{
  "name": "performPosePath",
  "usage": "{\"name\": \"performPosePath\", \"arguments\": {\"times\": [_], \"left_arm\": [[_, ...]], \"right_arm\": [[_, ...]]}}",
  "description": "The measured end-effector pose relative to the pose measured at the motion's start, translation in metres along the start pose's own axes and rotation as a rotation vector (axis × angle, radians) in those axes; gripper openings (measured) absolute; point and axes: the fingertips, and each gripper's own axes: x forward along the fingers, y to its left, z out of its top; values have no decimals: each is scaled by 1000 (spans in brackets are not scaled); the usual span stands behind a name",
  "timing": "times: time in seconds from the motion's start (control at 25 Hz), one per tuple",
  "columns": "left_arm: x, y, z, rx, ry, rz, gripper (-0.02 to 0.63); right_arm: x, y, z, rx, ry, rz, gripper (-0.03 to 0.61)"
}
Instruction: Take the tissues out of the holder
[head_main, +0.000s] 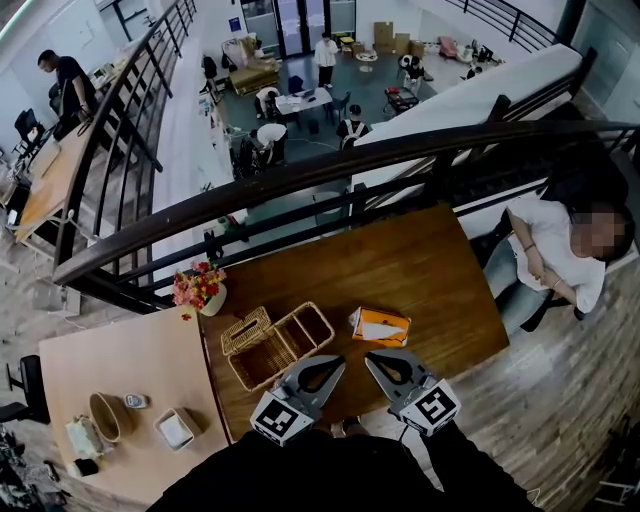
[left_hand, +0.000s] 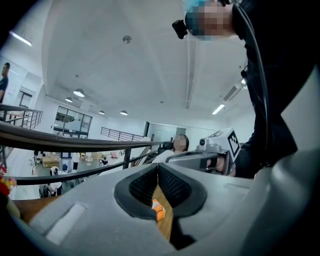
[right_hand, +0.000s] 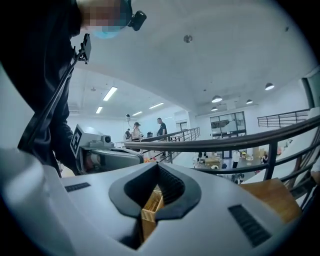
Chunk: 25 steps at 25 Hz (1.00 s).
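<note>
Both grippers, left (head_main: 335, 363) and right (head_main: 372, 358), are closed with nothing in them. The tissue pack (head_main: 380, 326) lies on the table (head_main: 440, 270) beside the basket (head_main: 275, 345). It seems light and soft; better to pinch one end.

In the left gripper view, the left tool (left_hand: 158, 168) masks nearly all of the orange-and-white tissue packet (left_hand: 158, 211); only a sliver shows through the slit below its tips. In the right gripper view, the right tool (right_hand: 158, 169) does the same to the woven wicker holder (right_hand: 151, 205) (one pale corner shows). In the head view, dark sleeves (head_main: 330, 470), cut off by the bottom edge, cover both tools' rear ends and the near edge of the dark wooden worktop (head_main: 430, 270). The clutter (head_main: 82, 440) on the pale worktop (head_main: 110, 350), well left of the left tool, is too small to name.
</note>
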Motion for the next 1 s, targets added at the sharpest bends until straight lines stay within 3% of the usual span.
{"name": "performPosePath", "arguments": {"times": [0.32,0.6,1.0], "left_arm": [[-11,1,5,-30,-14,14,10],[-16,-1,4,2,-13,4,11],[-21,0,-1,-17,-17,17,10]], "right_arm": [[3,16,16,-23,-36,28,5],[4,26,10,-19,-11,36,5],[11,33,9,-43,-28,43,5]]}}
